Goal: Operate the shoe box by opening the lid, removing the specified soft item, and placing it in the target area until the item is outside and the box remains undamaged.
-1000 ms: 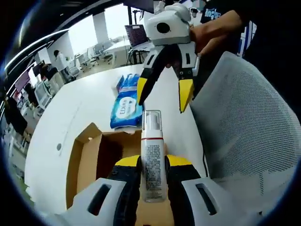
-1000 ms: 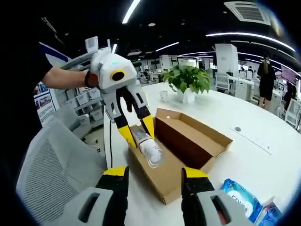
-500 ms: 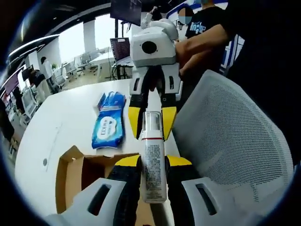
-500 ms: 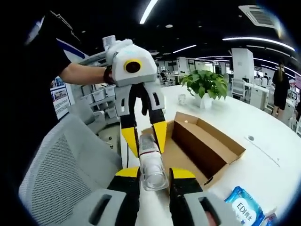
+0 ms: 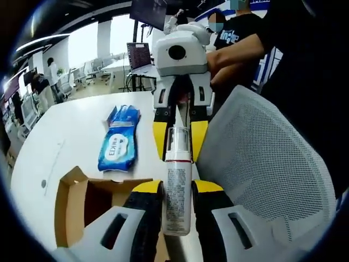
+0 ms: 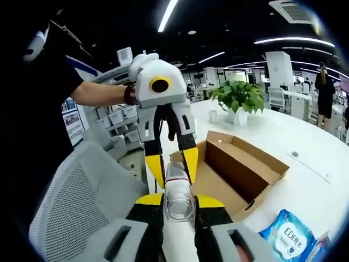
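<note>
A white pump bottle [image 5: 177, 207] with small print is held between both grippers, above the table edge beside an open cardboard shoe box [image 5: 73, 199]. My left gripper [image 5: 177, 188] is shut on the bottle's body. My right gripper [image 5: 179, 141], held by a person's hand, comes in from the top with its yellow fingertips [image 5: 160, 139] pressed to the pump head. In the right gripper view, the right gripper [image 6: 179, 201] is shut on the bottle's clear cap end [image 6: 179, 188], and the left gripper [image 6: 173, 164] grips it from the far side. The box [image 6: 240, 164] lies open behind.
A blue wipes pack [image 5: 116, 146] lies on the white table [image 5: 60, 136] beyond the box and also appears as the pack [image 6: 289, 234] at lower right. A white mesh chair [image 5: 267, 174] stands close beside the grippers. A potted plant [image 6: 239, 98] sits further back on the table.
The right gripper has come in from wide open and closed onto the bottle's pump end. The left gripper keeps its hold, and both views have shifted with the hands.
</note>
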Demonstrator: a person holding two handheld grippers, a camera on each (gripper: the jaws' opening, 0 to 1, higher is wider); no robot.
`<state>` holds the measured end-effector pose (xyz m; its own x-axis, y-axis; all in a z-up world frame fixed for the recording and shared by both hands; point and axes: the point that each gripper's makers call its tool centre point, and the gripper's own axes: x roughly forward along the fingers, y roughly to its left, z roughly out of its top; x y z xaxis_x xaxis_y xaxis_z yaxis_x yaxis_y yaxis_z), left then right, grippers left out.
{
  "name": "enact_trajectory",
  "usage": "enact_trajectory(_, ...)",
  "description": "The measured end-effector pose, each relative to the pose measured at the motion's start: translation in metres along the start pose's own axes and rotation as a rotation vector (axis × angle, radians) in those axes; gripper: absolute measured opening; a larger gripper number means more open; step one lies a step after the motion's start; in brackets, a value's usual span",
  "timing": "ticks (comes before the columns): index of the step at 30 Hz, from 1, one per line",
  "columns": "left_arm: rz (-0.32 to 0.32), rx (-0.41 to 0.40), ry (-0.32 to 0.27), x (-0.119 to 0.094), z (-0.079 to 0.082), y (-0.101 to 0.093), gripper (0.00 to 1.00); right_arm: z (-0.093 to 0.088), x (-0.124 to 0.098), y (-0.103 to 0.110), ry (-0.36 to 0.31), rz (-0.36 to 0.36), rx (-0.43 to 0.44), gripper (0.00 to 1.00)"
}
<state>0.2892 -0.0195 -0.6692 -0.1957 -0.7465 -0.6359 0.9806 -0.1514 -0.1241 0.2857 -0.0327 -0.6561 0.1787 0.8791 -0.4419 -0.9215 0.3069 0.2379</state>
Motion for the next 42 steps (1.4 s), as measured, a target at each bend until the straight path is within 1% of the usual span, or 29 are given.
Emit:
enact_trajectory(5,0.029,-0.012,-0.013,-0.002,0.004,0.006,0.23,-0.001,-0.005,-0.005,-0.014,-0.016,0.025,0.16)
enact_trajectory(8,0.059,-0.032,-0.038,-0.006,0.007,0.008,0.27,-0.002,-0.011,-0.01,-0.017,-0.033,0.036,0.16)
enact_trajectory(10,0.091,-0.055,-0.069,-0.009,0.01,0.012,0.29,-0.002,-0.015,-0.011,-0.02,-0.04,0.042,0.16)
enact_trajectory(12,0.14,-0.096,-0.119,-0.015,0.013,0.018,0.31,-0.004,-0.021,-0.014,-0.022,-0.054,0.047,0.16)
enact_trajectory(16,0.221,-0.173,-0.208,-0.027,0.015,0.025,0.34,-0.012,-0.034,-0.023,-0.017,-0.088,0.065,0.16)
enact_trajectory(17,0.238,-0.188,-0.222,-0.03,0.015,0.027,0.35,-0.014,-0.038,-0.025,-0.021,-0.096,0.074,0.16)
enact_trajectory(22,0.327,-0.239,-0.246,-0.042,0.001,0.032,0.38,-0.026,-0.053,-0.035,-0.01,-0.132,0.098,0.16)
enact_trajectory(26,0.392,-0.293,-0.251,-0.049,-0.016,0.035,0.39,-0.035,-0.063,-0.044,-0.004,-0.16,0.116,0.16)
enact_trajectory(30,0.451,-0.349,-0.263,-0.055,-0.03,0.036,0.4,-0.046,-0.074,-0.055,0.012,-0.192,0.134,0.16)
enact_trajectory(33,0.469,-0.377,-0.268,-0.055,-0.037,0.033,0.39,-0.056,-0.083,-0.066,0.026,-0.21,0.157,0.16)
enact_trajectory(35,0.483,-0.396,-0.268,-0.055,-0.042,0.031,0.39,-0.059,-0.087,-0.07,0.034,-0.217,0.162,0.16)
enact_trajectory(38,0.497,-0.427,-0.274,-0.054,-0.048,0.027,0.39,-0.065,-0.1,-0.087,0.061,-0.234,0.166,0.16)
enact_trajectory(41,0.511,-0.447,-0.27,-0.052,-0.054,0.023,0.39,-0.066,-0.111,-0.104,0.078,-0.249,0.165,0.16)
enact_trajectory(42,0.516,-0.452,-0.269,-0.052,-0.055,0.023,0.39,-0.066,-0.115,-0.112,0.093,-0.257,0.16,0.16)
